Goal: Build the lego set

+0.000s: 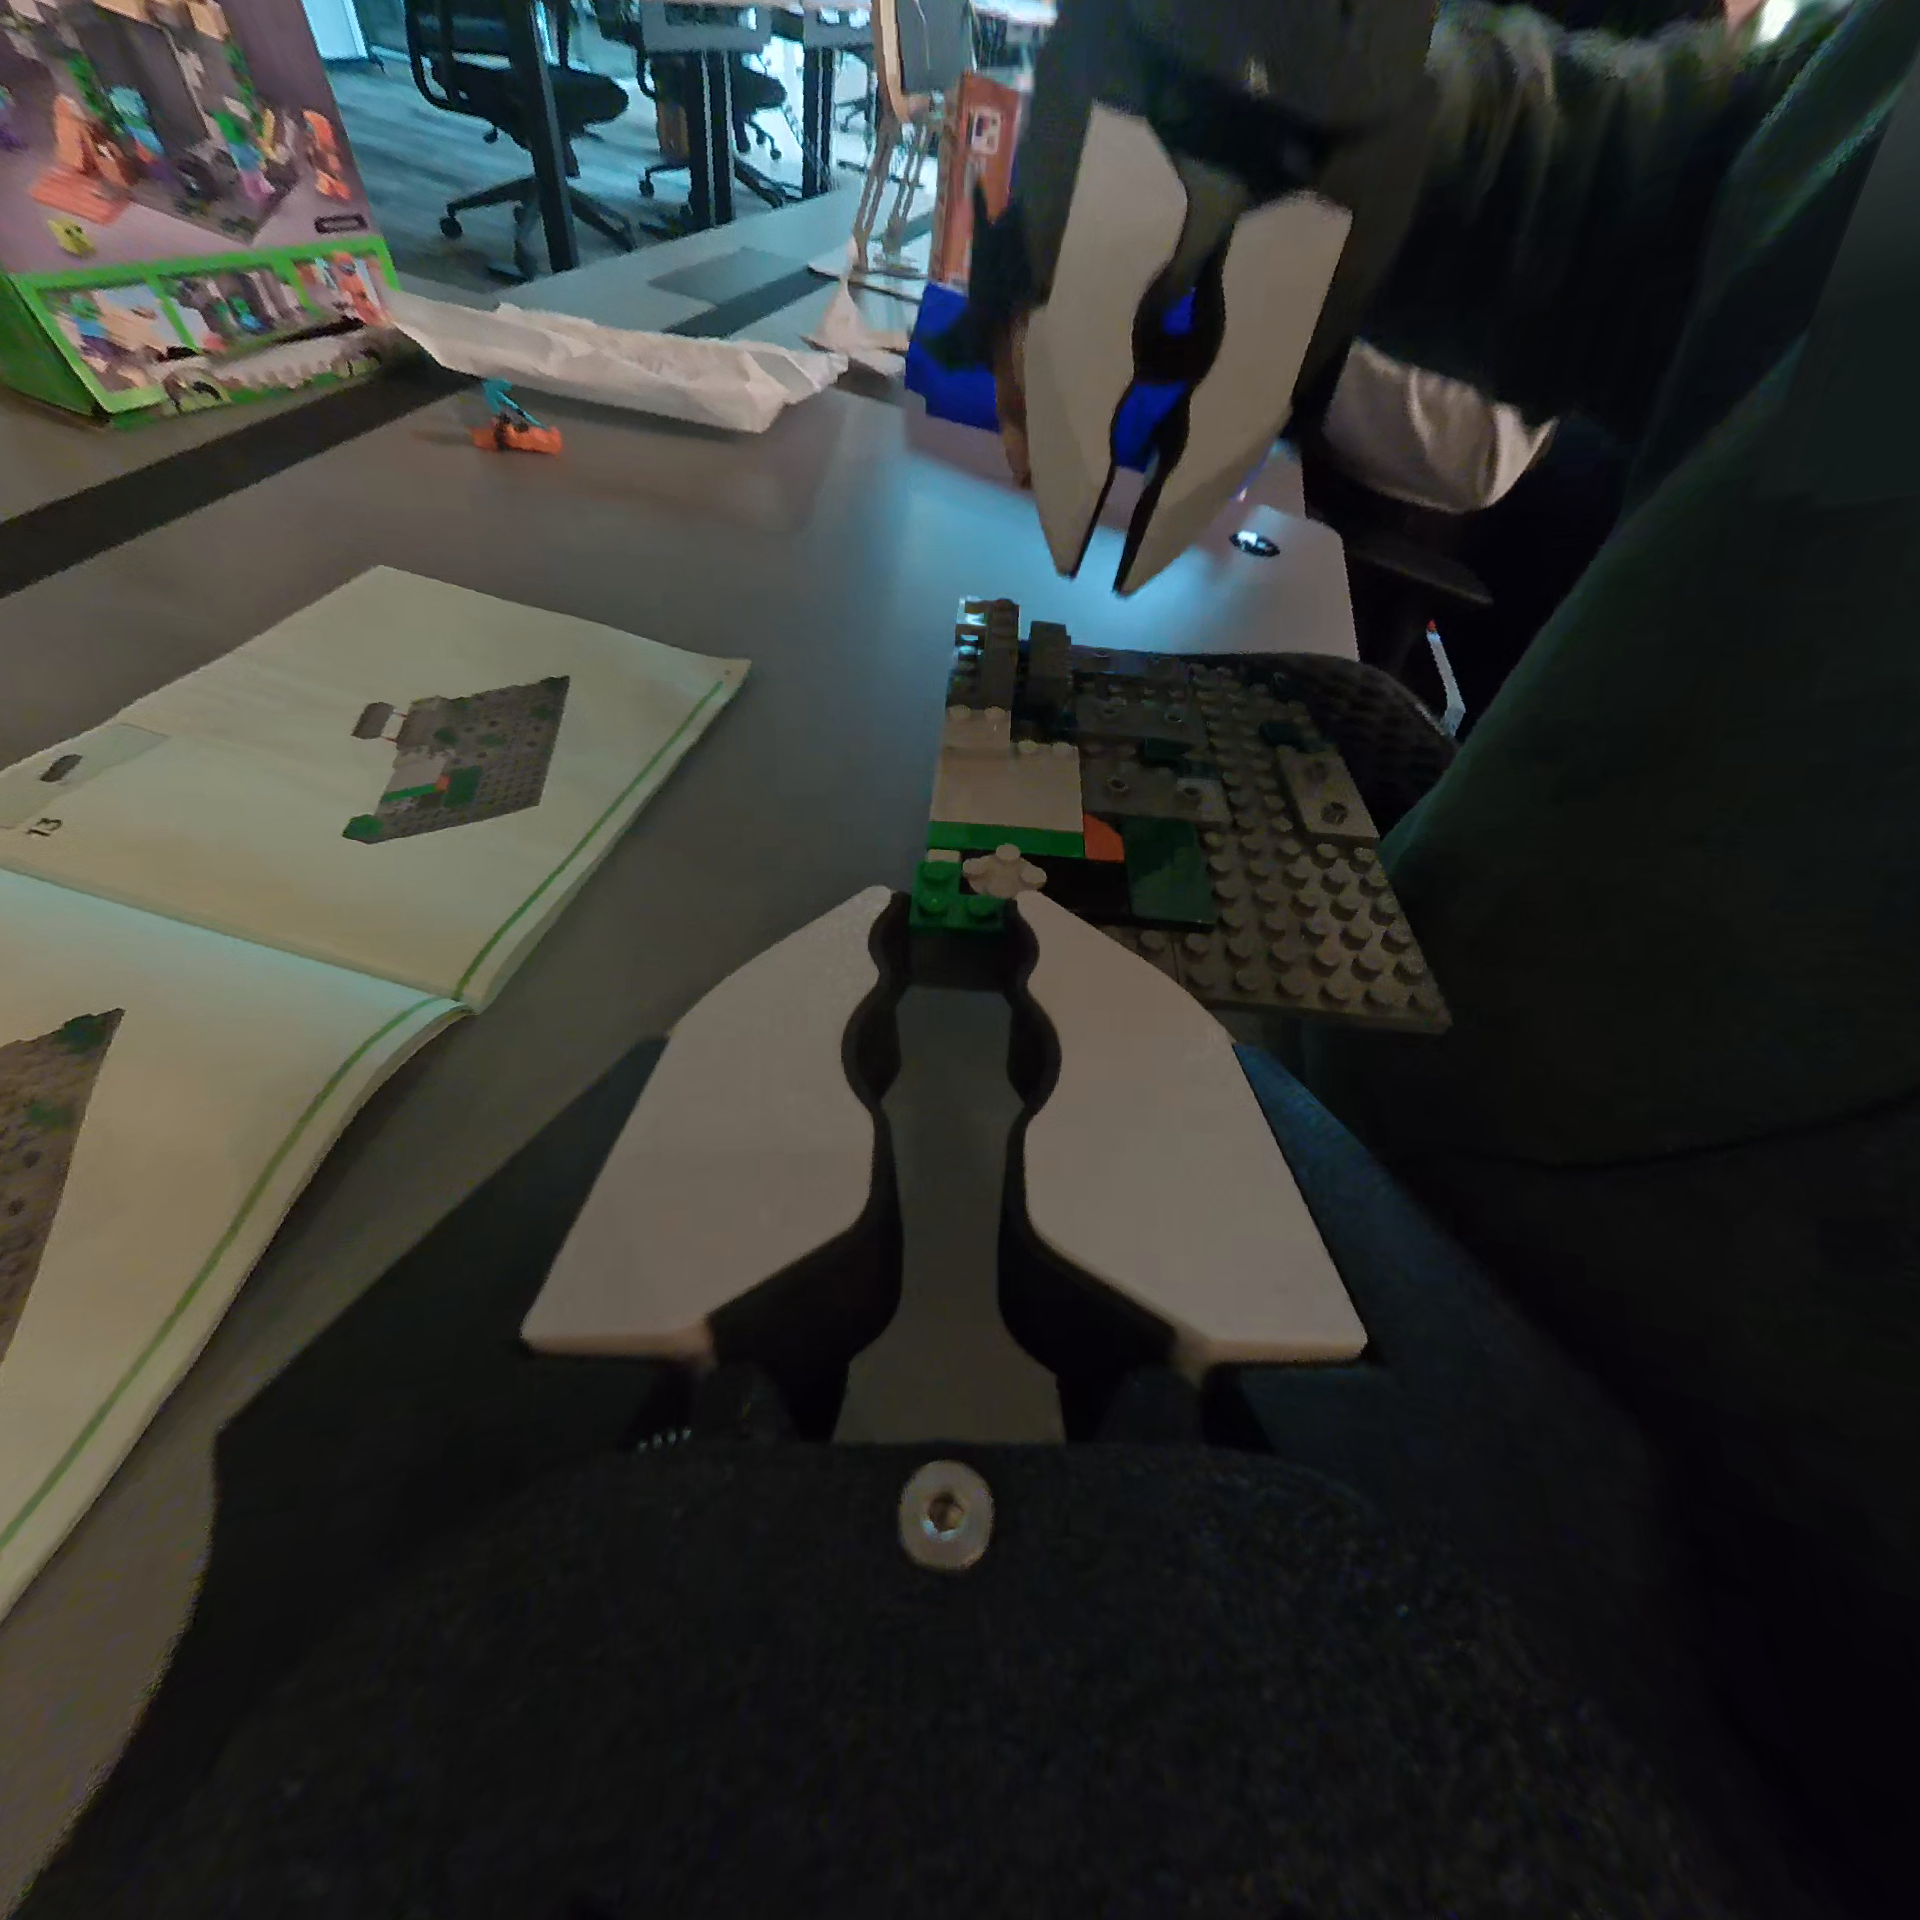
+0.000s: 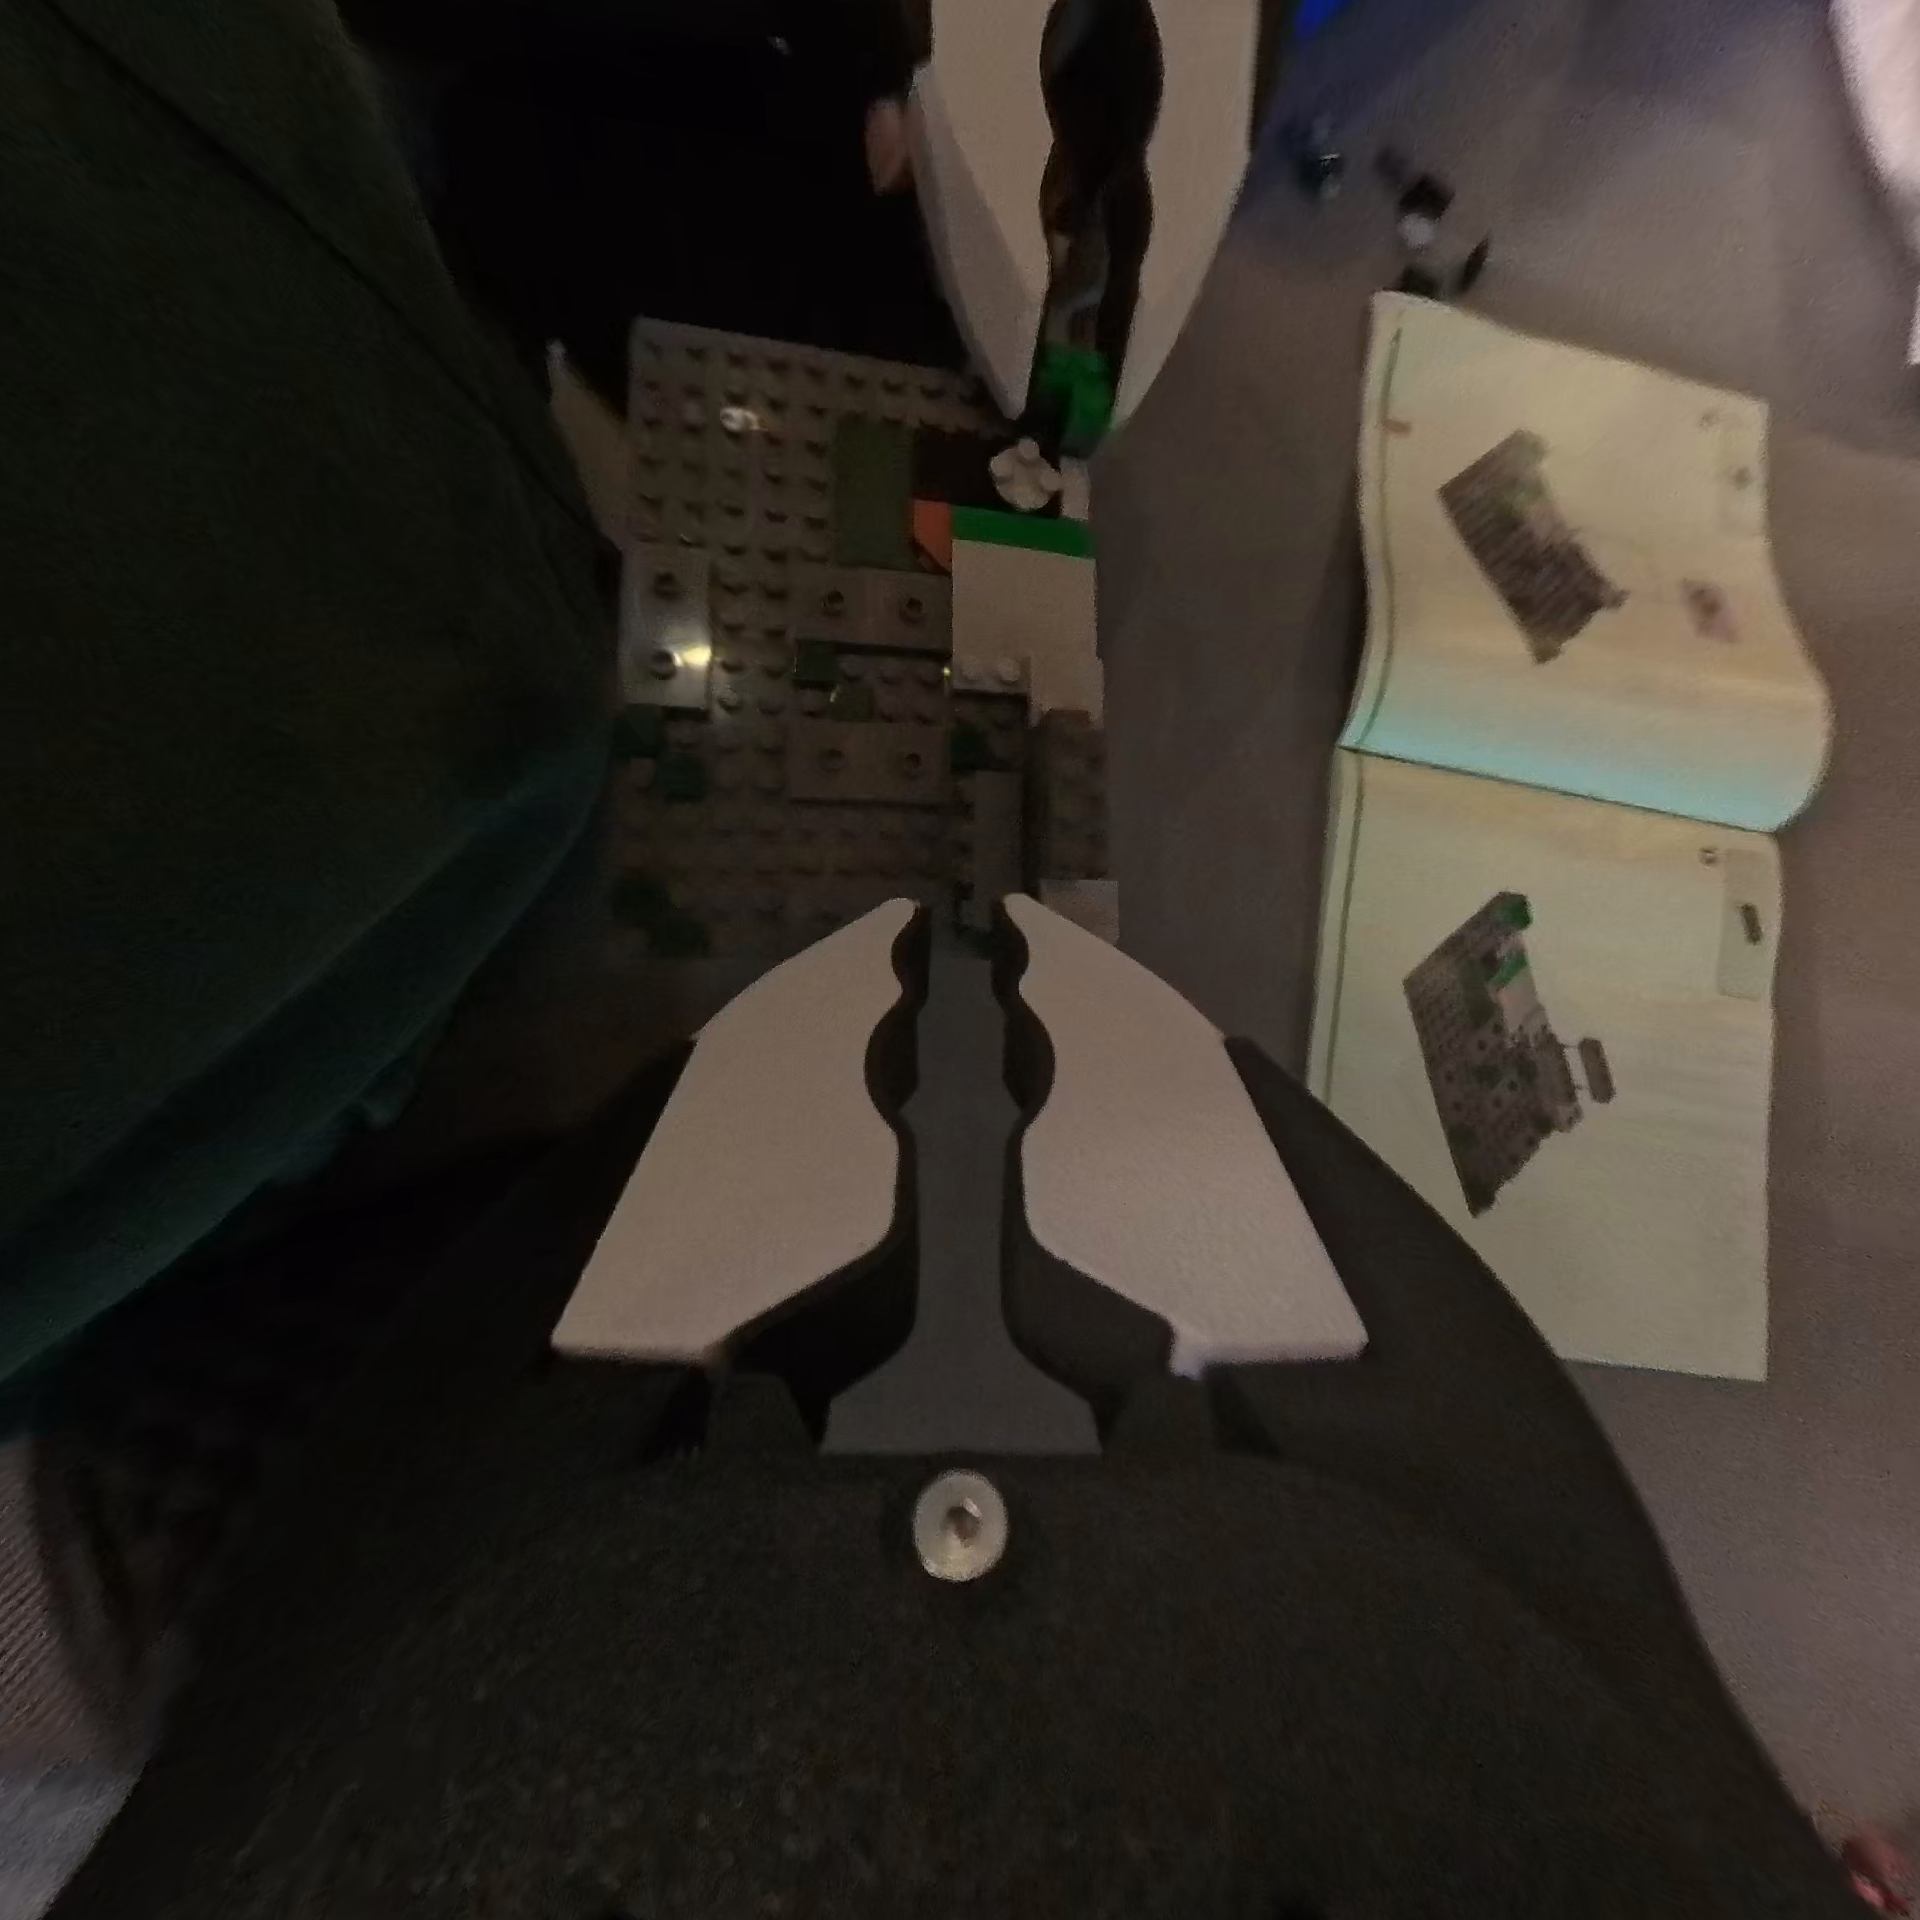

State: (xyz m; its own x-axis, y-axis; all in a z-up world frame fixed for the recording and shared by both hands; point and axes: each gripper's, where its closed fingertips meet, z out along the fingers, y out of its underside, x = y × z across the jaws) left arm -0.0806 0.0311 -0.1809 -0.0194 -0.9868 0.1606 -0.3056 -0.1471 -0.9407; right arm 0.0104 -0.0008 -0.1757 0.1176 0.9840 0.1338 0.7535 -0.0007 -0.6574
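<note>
Now the left gripper (image 1: 956, 909) seems clamped on the green brick (image 1: 958, 896) at the baseplate (image 1: 1320, 925) corner; the right gripper (image 1: 1096, 577) hovers above, slightly apart, empty.

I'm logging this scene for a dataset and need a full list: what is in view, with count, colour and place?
Lego build: 1, grey studded baseplate with white, green, orange and dark pieces, on the table's near edge.
Green brick: 1, green, at the build's corner, between the left fingers.
Pale round piece: 1, beside the green brick.
Instruction booklet: 1, open, white with green border, left of the build.
Set box: 1, green-edged, far left.
Paper bag: 1, white, crumpled, beside the box.
Small figure: 1, orange and teal, mid-table.
Table: 1, grey.
Office chairs: several, black, background.
Left gripper: white fingers, on the green brick.
Right gripper: white fingers, above the build's far end.
</note>
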